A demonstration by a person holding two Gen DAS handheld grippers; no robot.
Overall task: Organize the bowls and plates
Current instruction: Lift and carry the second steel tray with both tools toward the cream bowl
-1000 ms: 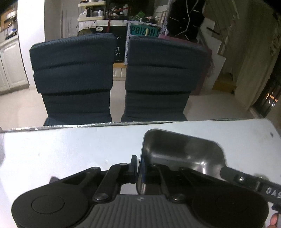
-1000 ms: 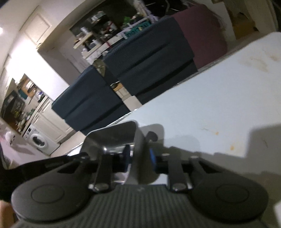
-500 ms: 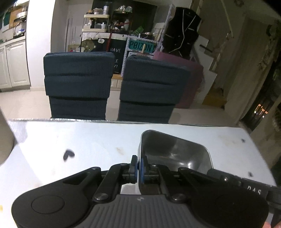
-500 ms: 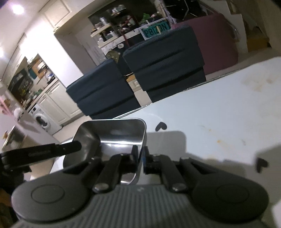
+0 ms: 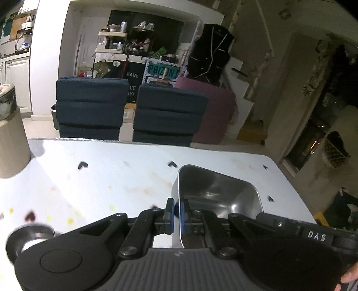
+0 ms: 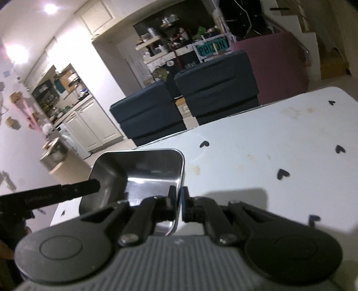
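Left wrist, tongs (image 5: 176, 215) pinching tray (image 5: 214, 192) rim

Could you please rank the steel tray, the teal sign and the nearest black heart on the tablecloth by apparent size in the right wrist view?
1. steel tray, nearest the camera, so inflated.
2. teal sign, far off.
3. black heart.

Beyond the far edge of the pale heart-dotted tabletop (image 5: 134, 179) stand two dark blue padded chairs (image 5: 89, 107), a maroon seat (image 5: 212, 112) to their right, cluttered shelves (image 5: 116, 44) behind, white kitchen cabinets (image 6: 89, 125) left, ceiling light (image 6: 50, 8) glaring.
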